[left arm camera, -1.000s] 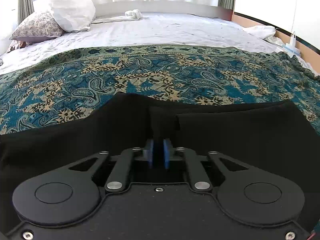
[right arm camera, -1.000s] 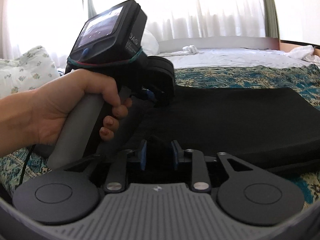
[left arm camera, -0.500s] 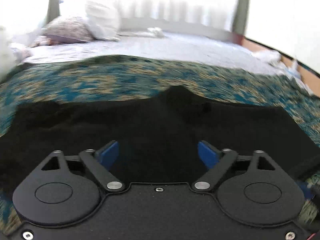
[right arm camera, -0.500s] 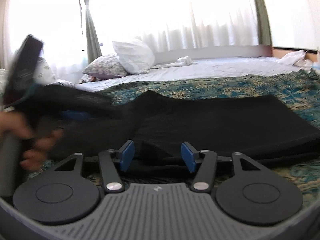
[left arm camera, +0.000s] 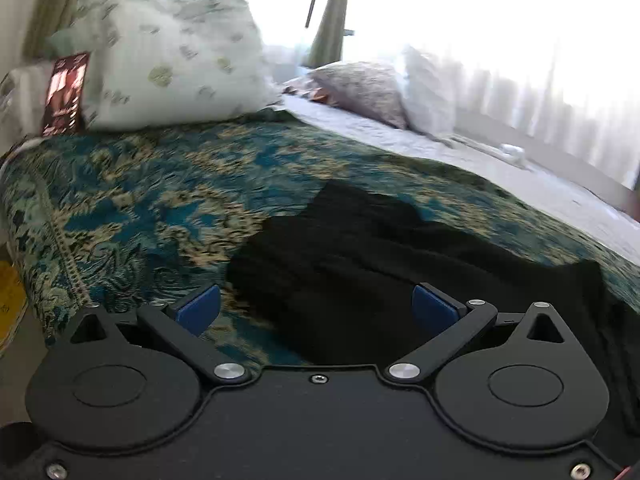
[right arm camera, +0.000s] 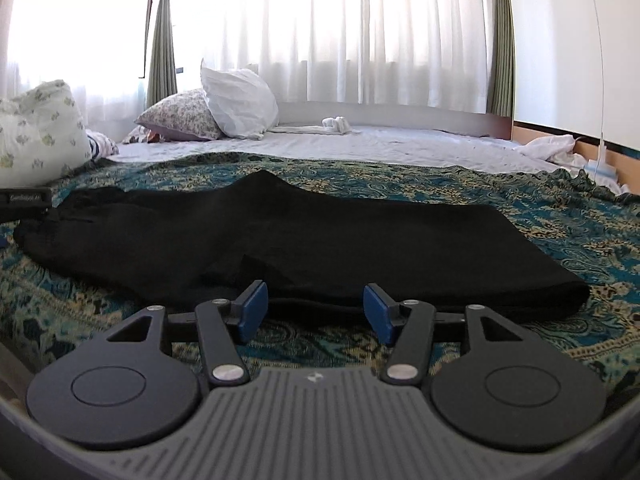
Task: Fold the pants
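The black pants (right arm camera: 304,236) lie folded lengthwise across the teal patterned bedspread (right arm camera: 560,216), long side running left to right. In the left wrist view the pants (left arm camera: 360,256) show their left end, rumpled. My left gripper (left arm camera: 316,308) is open and empty, over the left end of the pants. My right gripper (right arm camera: 314,310) is open and empty, just in front of the near edge of the pants, low over the bedspread. A bit of the left gripper's body (right arm camera: 24,200) shows at the left edge of the right wrist view.
A floral pillow (right arm camera: 180,118) and a white pillow (right arm camera: 238,100) lie at the back on the white sheet (right arm camera: 400,146). A large flowered bedding bundle (left arm camera: 172,60) sits at the bed's left corner. White cloth (right arm camera: 548,146) lies at the far right. The bed's edge (left arm camera: 16,216) drops off at the left.
Both grippers were shut on the pants a second ago and have opened and let go. The left gripper has swung away to the left end; the right has drawn back from the fabric.
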`<move>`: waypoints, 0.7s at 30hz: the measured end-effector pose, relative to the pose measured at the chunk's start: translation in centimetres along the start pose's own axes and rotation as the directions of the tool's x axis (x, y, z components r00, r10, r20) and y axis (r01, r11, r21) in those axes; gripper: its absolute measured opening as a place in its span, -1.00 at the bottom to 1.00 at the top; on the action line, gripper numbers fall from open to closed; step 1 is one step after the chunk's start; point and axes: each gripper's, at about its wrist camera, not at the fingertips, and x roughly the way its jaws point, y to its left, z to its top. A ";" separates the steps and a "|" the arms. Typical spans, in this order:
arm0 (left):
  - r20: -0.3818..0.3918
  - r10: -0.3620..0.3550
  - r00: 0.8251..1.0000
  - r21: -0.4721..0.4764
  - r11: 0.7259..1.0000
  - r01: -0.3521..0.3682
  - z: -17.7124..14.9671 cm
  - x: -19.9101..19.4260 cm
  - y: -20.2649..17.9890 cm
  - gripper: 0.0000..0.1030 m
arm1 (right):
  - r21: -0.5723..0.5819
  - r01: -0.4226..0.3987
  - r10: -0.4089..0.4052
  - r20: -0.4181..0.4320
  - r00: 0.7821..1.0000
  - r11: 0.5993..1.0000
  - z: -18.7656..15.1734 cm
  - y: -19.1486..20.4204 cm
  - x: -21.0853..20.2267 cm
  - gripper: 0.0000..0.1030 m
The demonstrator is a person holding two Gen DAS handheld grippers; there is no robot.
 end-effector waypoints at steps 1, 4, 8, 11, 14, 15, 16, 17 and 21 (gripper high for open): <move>-0.025 0.014 1.000 -0.015 1.000 -0.014 0.1 0.7 0.2 0.99 | -0.005 0.004 -0.004 -0.003 1.000 1.000 -0.1 0.1 -0.1 0.36; -0.084 0.001 0.996 -0.074 0.997 -0.007 0.6 3.1 1.0 0.98 | -0.008 0.011 -0.011 -0.016 1.000 1.000 -0.2 0.4 -0.3 0.36; -0.104 -0.094 0.990 -0.123 0.989 0.081 2.1 5.0 1.0 0.98 | -0.010 0.007 -0.007 -0.017 1.000 1.000 -0.3 0.9 -0.4 0.36; -0.118 -0.104 0.987 -0.182 0.980 0.082 3.0 7.1 1.2 0.98 | -0.012 0.005 -0.006 -0.014 1.000 1.000 -0.2 1.2 -0.4 0.36; -0.115 -0.101 0.988 -0.204 0.976 0.076 3.5 8.2 1.1 0.83 | -0.015 0.006 -0.006 -0.007 1.000 1.000 -0.3 1.4 -0.5 0.36; -0.111 -0.088 0.990 -0.198 0.978 0.065 3.5 8.2 0.9 0.18 | -0.017 0.006 -0.007 -0.006 1.000 1.000 -0.2 1.4 -0.4 0.36; -0.113 -0.075 0.991 -0.188 0.981 0.053 3.7 8.3 0.8 -0.44 | -0.017 0.007 -0.007 -0.004 1.000 1.000 -0.1 1.4 -0.4 0.36; -0.118 -0.123 0.985 -0.208 0.973 0.097 3.8 8.3 0.9 -0.56 | -0.016 0.007 -0.007 -0.002 1.000 1.000 -0.1 1.3 -0.4 0.36; -0.055 -0.169 0.984 -0.172 0.972 0.158 4.5 5.7 -1.1 -0.64 | 0.008 0.006 -0.006 0.017 1.000 1.000 0.4 0.2 -0.2 0.36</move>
